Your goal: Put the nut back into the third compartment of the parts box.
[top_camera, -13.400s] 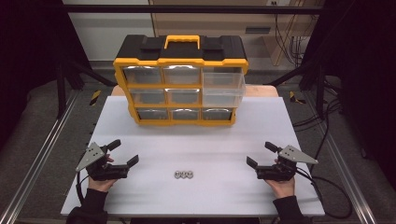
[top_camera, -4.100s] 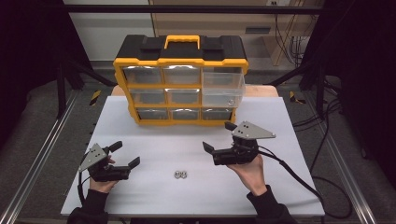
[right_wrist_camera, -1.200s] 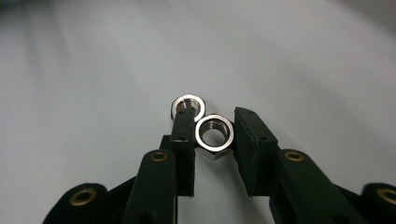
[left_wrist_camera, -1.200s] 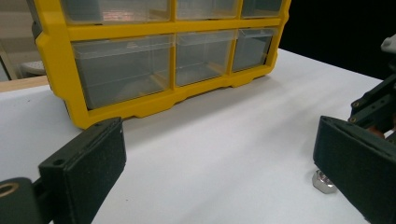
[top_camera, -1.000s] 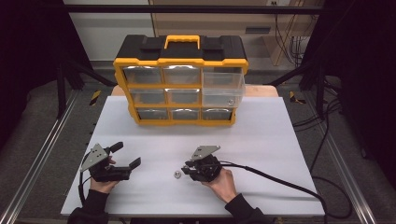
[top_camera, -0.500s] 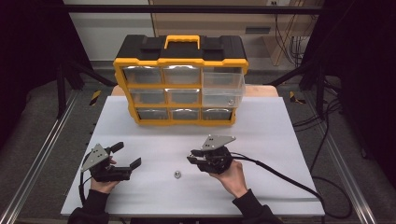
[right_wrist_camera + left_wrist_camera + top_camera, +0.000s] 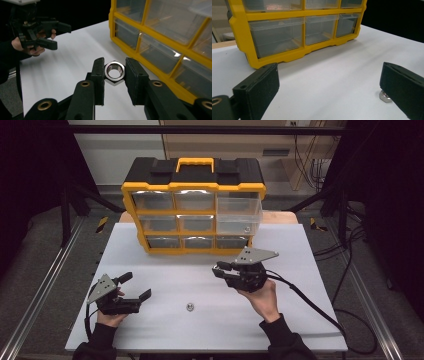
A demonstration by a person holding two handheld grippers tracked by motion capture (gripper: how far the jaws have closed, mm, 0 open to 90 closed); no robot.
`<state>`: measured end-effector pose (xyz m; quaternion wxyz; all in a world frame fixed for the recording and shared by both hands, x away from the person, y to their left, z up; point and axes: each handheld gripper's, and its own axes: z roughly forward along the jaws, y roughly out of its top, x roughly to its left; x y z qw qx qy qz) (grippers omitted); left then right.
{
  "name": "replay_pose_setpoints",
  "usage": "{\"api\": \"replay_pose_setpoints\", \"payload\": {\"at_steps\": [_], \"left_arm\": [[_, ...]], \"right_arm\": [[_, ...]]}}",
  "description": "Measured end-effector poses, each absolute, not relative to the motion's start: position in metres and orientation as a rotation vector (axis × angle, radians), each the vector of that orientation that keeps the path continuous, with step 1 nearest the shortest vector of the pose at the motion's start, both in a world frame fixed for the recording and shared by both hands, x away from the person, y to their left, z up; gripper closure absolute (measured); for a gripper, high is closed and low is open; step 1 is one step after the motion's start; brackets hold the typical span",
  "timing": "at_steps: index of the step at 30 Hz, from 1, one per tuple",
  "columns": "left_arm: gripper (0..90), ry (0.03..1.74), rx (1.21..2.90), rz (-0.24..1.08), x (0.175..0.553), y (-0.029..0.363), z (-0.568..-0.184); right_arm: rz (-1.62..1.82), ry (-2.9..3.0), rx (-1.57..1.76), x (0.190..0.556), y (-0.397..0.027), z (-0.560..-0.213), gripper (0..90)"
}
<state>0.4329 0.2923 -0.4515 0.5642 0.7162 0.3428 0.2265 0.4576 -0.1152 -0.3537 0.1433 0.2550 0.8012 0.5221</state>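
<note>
My right gripper [image 7: 114,70] is shut on a shiny steel hex nut [image 7: 114,70], held by its flats with the threaded hole facing the camera. In the high view that right gripper [image 7: 218,269] hangs above the table, just in front of the yellow drawer organizer [image 7: 194,205]. A second nut [image 7: 190,307] lies on the white table [image 7: 165,275] between the hands; it also peeks out beside a fingertip [image 7: 404,93] as nut [image 7: 384,96]. My left gripper [image 7: 136,287] rests open at the front left, nothing between its jaws.
The organizer has clear drawers in a yellow frame with a black lid and yellow handle [image 7: 193,164]; its upper right drawer [image 7: 239,206] stands pulled out a little. A cable [image 7: 310,302] trails from the right gripper across the table's right side.
My right gripper has lifted off the table with one nut and moved back and right toward the organizer. One nut stays on the table. The left gripper has kept still.
</note>
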Motion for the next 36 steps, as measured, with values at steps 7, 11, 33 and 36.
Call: {"api": "replay_pose_setpoints", "payload": {"at_steps": [7, 11, 33, 36], "left_arm": [[2.3, 0.807, 1.684, 0.534, 0.433, 0.293, -0.451], [2.4, 0.808, 1.686, 0.535, 0.433, 0.293, -0.452], [2.3, 0.809, 1.68, 0.534, 0.433, 0.293, -0.451], [2.3, 0.808, 1.681, 0.535, 0.433, 0.293, -0.451]], "right_arm": [[1.527, 2.244, 0.726, 0.458, -0.129, -0.327, 70.1], [1.553, 2.199, 0.718, 0.458, -0.135, -0.308, 70.1], [1.537, 2.048, 0.748, 0.481, -0.147, -0.223, 70.1], [1.52, 2.037, 0.767, 0.489, -0.148, -0.218, 70.2]]}}
